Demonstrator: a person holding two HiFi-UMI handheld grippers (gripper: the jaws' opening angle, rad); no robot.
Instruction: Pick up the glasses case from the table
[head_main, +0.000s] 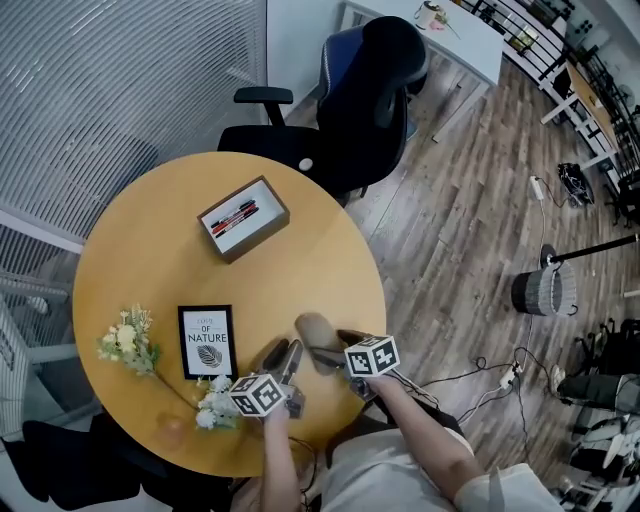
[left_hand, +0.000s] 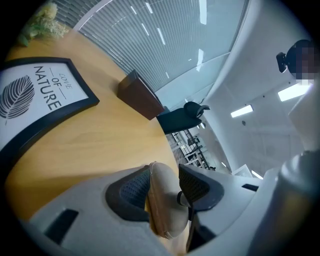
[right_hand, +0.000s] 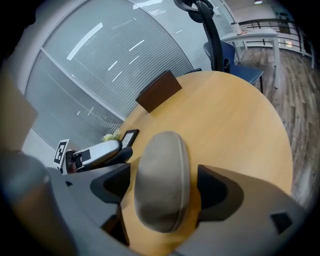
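Observation:
A beige-grey glasses case (head_main: 318, 340) is at the near edge of the round wooden table (head_main: 150, 250). In the left gripper view the glasses case (left_hand: 162, 205) shows edge-on between the pads, and my left gripper (left_hand: 164, 187) is shut on its thin sides. That left gripper (head_main: 289, 356) comes at the case from the left. My right gripper (head_main: 336, 350) reaches in from the right. The right gripper (right_hand: 165, 186) is open, with the glasses case (right_hand: 162, 180) between its jaws and a gap at each pad. Beside the case, the left gripper (right_hand: 95, 152) shows in the right gripper view.
A framed "Love of Nature" print (head_main: 207, 340) lies left of the grippers, with flowers (head_main: 130, 345) beside it. A wooden box of pens (head_main: 243, 217) sits toward the far side. An office chair (head_main: 365, 90) stands beyond the table, and a basket (head_main: 545, 290) sits on the floor.

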